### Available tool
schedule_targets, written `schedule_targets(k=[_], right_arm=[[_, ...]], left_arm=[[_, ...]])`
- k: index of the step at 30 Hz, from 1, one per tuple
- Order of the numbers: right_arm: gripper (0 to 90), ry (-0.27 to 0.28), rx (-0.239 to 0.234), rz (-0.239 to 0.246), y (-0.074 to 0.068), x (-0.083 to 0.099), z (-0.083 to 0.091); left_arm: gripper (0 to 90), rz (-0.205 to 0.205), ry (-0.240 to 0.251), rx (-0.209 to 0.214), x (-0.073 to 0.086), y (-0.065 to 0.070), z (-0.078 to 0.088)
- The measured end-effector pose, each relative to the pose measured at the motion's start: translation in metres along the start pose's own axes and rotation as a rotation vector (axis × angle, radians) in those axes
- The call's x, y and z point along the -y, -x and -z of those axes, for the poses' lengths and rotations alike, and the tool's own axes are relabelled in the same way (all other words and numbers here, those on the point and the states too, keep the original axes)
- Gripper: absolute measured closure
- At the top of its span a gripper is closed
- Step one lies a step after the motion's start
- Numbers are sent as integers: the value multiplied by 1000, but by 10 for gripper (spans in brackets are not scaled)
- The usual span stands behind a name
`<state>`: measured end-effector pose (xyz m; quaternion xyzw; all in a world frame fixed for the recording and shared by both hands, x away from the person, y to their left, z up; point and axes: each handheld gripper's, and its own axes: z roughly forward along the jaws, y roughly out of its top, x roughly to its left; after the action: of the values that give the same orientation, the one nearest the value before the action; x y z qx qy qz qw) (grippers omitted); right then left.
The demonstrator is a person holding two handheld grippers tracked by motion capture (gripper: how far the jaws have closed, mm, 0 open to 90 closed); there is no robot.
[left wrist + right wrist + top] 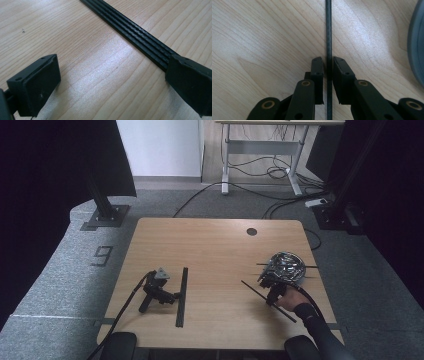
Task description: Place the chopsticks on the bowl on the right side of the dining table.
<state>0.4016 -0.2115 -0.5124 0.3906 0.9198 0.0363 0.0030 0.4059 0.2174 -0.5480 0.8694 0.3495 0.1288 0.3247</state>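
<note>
**benchnoob:** What's going on at your surface [215,245] right now?

**me:** I'm at the grab step. My right hand-held gripper [327,65] is straddling a thin black rod [328,30] that lies flat on the wood, toward the right side near me. The jaws sit narrow, 1 on each side of the rod, close to touching it. I can't tell whether they're really pinching yet. In the high view you can see my right hand [287,301] on the tool and the rod [255,291] running on a diagonal.

**benchnoob:** And the left one?

**me:** The left hand-held gripper [176,296] is lying on the surface by itself, with no hand on it. Its jaws are spread wide and hold nothing. Right by it is a flat ribbed black strip [135,33], and 1 jaw reaches the strip's edge.

**benchnoob:** Next move?

**me:** My guess: close fully, then lift straight up and keep the rod level. It's skinny, so it could roll or pivot in the pads if I grip off-center.

**benchnoob:** Anything in the way?

**me:** There's a shiny metal bowl [290,265] just beside my right tool, with more thin rods [310,266] next to it. I reckon a careless swing would clip that. The rest is bare wood, apart from a cable hole [251,231] at the far edge.
</note>
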Motion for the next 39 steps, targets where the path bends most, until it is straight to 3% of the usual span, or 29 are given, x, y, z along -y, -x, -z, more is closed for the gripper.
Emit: schedule_targets(k=[7, 23, 39], right_arm=[[840, -54, -6, 9, 3, -8, -1], [857, -35, -27, -7, 4, -7, 0], [856, 21, -52, -7, 6, -2, 40]], left_arm=[[0, -2, -2, 0, 0, 0, 0], [0, -3, -3, 0, 0, 0, 0], [0, -3, -1, -1, 0, 0, 0]])
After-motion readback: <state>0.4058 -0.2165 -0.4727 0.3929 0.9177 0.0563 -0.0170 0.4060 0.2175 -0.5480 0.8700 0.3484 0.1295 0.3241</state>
